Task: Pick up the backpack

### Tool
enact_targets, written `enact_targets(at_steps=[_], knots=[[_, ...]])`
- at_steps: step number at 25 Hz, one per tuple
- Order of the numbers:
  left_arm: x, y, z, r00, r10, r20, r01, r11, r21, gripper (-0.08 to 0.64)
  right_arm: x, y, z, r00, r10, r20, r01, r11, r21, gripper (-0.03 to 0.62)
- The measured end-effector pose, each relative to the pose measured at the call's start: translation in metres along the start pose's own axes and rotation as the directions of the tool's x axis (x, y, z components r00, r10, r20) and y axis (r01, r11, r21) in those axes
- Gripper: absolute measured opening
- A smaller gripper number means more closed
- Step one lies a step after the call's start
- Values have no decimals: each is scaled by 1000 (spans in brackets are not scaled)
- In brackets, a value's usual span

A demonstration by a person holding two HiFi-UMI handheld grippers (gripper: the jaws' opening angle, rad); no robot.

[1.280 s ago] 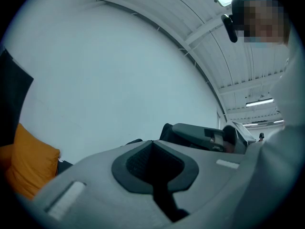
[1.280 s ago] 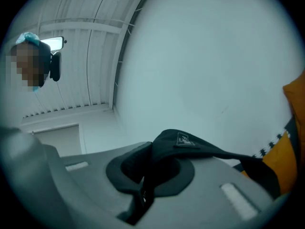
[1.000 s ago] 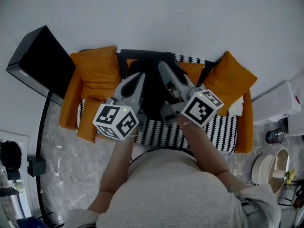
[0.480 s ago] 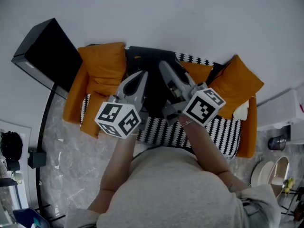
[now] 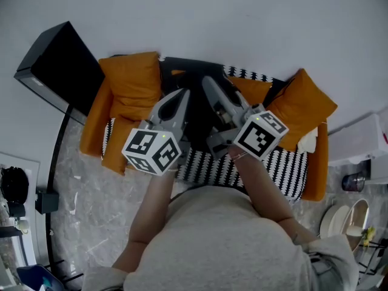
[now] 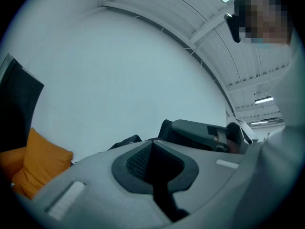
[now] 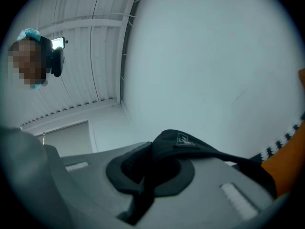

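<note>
A black backpack (image 5: 195,117) stands in the middle of the sofa, against the white wall. Both grippers reach over its top, side by side. My right gripper (image 5: 210,85) is shut on a black strap (image 7: 200,147) with a small label, which runs out of the jaws to the right. My left gripper (image 5: 180,97) also has its jaws together, and dark backpack material fills the narrow slit between them (image 6: 151,146). In the left gripper view the right gripper (image 6: 205,133) shows just beyond, with a black edge of the backpack (image 6: 125,141) behind the left jaw.
Orange cushions (image 5: 130,83) (image 5: 305,109) flank the backpack on a black-and-white striped cover (image 5: 273,170). A black box (image 5: 57,68) stands at the sofa's left end. A white unit (image 5: 362,143) and a bowl (image 5: 348,218) sit on the right, over the marbled floor (image 5: 91,211).
The head view has shifted a little, so the sofa sits slightly further right in the picture. Both grippers keep their places on the backpack.
</note>
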State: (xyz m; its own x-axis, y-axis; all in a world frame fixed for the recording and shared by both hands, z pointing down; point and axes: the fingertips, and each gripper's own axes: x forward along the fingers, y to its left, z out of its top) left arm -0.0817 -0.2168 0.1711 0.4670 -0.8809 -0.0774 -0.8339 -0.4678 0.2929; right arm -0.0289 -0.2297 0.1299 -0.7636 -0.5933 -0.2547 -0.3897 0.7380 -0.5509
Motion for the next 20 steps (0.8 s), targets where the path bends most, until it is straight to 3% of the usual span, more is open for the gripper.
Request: enact_targets(at_steps=[20], knots=[[7,-18,-10,999,-34,-25,34,999,11,6,-16,-8,0,1000,-20,-17,20,1000,5,9]])
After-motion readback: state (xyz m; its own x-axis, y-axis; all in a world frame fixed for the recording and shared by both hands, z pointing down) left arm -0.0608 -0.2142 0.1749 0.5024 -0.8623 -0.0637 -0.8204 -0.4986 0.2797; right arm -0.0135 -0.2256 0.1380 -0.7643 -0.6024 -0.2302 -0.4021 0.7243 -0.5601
